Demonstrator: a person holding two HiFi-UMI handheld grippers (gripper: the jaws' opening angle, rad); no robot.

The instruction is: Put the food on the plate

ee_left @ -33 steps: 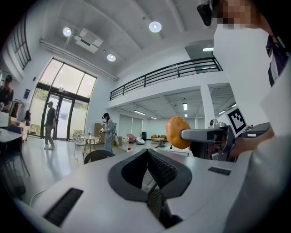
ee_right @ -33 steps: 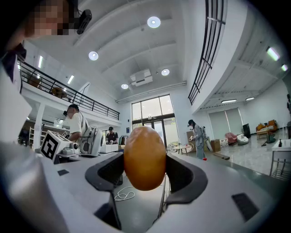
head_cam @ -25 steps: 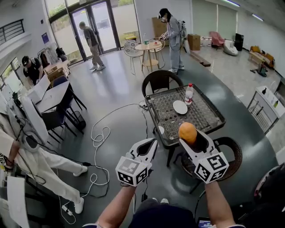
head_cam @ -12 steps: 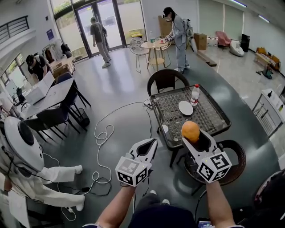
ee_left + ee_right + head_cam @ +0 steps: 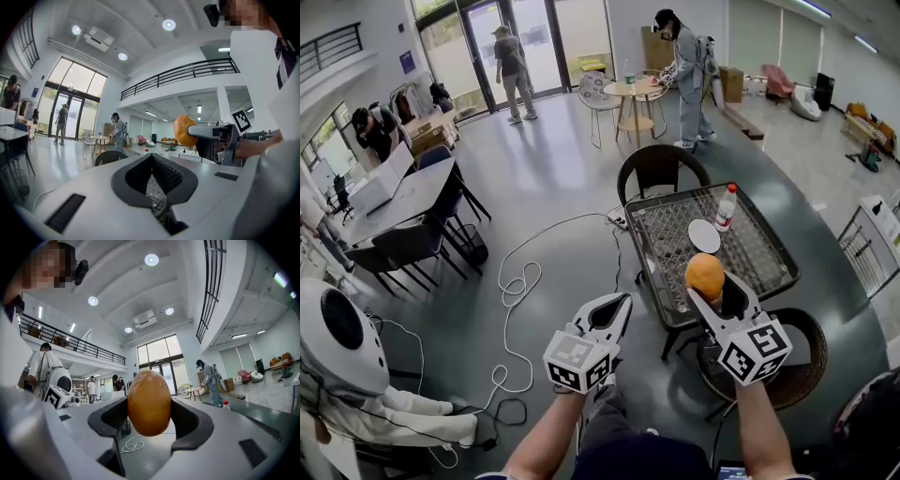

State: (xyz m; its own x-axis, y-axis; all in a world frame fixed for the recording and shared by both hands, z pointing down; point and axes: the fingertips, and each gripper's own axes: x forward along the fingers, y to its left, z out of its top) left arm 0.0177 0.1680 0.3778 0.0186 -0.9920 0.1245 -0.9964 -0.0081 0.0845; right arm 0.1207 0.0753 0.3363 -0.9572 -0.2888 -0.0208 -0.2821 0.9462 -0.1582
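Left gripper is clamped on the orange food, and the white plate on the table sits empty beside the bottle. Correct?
No: the right gripper is clamped on the orange food, as the right gripper view shows; the left gripper holds nothing. The white plate does sit empty beside the bottle.

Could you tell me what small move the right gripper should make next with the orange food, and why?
Probably carry the right gripper forward over the mesh table toward the white plate. Its jaws are shut on the orange food, which in the head view appears near the table's near edge, while the plate lies farther in, empty, beside the bottle.
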